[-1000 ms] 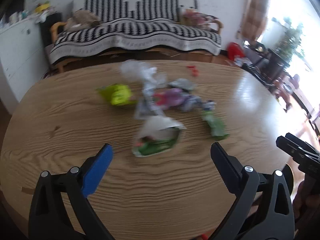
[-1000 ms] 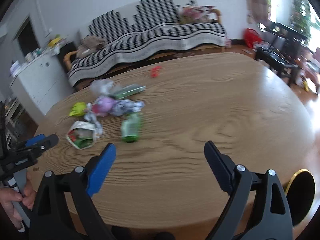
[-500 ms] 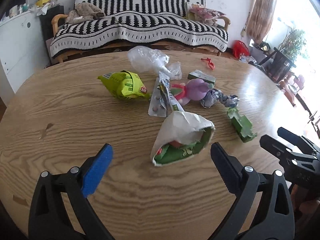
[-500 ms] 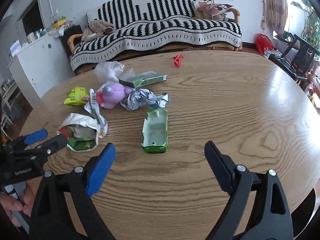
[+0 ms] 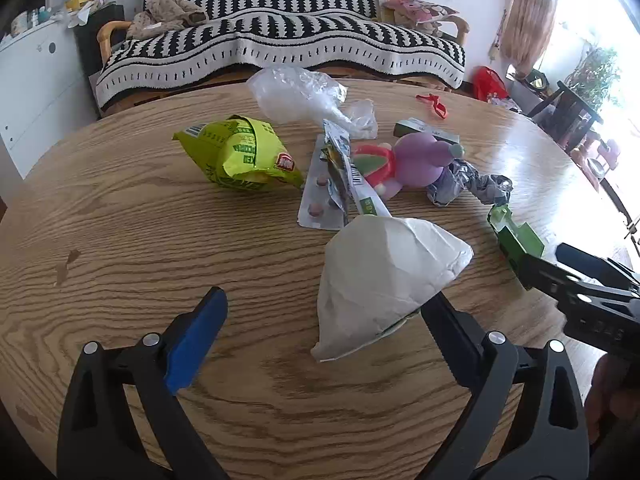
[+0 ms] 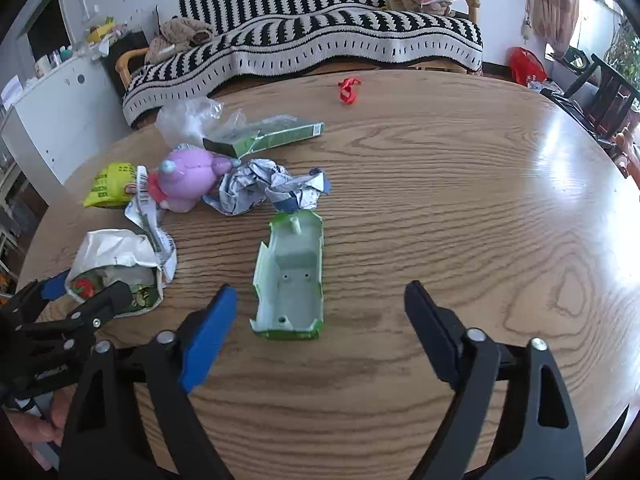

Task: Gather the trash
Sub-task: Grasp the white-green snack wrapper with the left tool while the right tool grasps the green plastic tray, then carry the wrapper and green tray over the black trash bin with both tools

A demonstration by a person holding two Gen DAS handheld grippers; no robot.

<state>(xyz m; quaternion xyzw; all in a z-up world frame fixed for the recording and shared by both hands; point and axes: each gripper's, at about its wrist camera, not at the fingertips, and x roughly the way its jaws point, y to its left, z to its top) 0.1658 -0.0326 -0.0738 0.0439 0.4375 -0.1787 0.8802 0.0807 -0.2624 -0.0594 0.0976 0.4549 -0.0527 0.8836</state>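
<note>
Left claw (image 5: 320,316) stood wide, crumpled wrapper (image 5: 384,276) at its 1 o'clock, against the right finger; right claw (image 6: 320,312) wide, green carton (image 6: 290,276) at 11 o'clock, long axis 12-to-6, each nearer its own.

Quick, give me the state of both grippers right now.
Left gripper: open, empty, its fingers on either side of the crumpled white wrapper.
Right gripper: open, empty, the torn green carton lying between its fingers.
</note>
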